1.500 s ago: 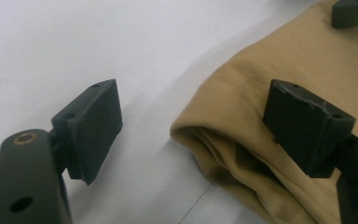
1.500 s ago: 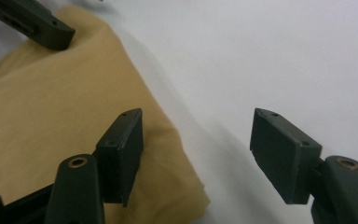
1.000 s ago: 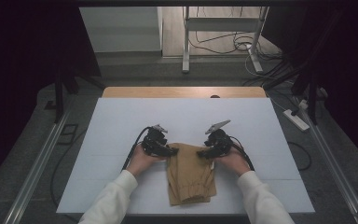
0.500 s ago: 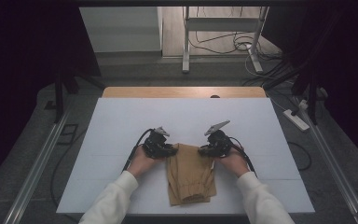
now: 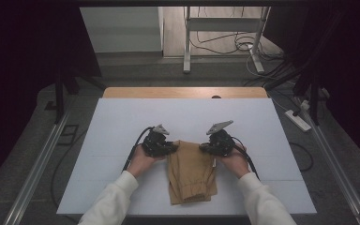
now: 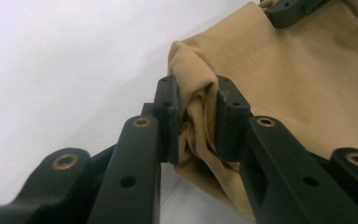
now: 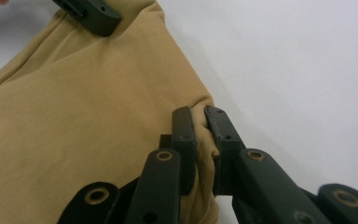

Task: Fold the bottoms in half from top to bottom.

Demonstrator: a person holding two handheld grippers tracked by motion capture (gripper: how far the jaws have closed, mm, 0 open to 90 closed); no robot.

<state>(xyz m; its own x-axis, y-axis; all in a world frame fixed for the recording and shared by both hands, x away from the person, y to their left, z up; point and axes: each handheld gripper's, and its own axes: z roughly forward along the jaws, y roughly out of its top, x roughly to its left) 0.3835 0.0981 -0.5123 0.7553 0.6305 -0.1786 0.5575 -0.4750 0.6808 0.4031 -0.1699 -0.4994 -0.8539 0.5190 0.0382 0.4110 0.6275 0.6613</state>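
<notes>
From my seat, both tongs have bitten into the tan folded cloth [image 5: 191, 171] that lies on the white table [image 5: 122, 122], between my two hands and a little nearer me than the tongs. The left tongs [image 5: 172, 148] have just been closing, and in the left gripper view their pads [image 6: 167, 105] now pinch a bunched corner of the cloth [image 6: 279, 88], the fabric puckered into a ridge between them. The right tongs [image 5: 201, 147] have also just been closing; in the right gripper view their pads [image 7: 184, 135] stand almost together, clamped on a thin fold at the cloth's [image 7: 74, 121] edge.

My left hand [image 5: 143, 159] wraps the body of its tongs from behind, forearm in a white sleeve [image 5: 112, 201] running up from the near edge, jaws pointing inward to the cloth's far left corner. My right hand [image 5: 234, 159] mirrors it, jaws pointing inward to the far right corner, so the two tips face each other across the cloth's far edge. Each tongs sits low over the table, nearly level. A black cable [image 5: 133, 150] loops back from the left tongs beside my wrist.

Beyond the tongs the white table runs on, bare, to a strip of wood [image 5: 183, 92] at its far edge.
</notes>
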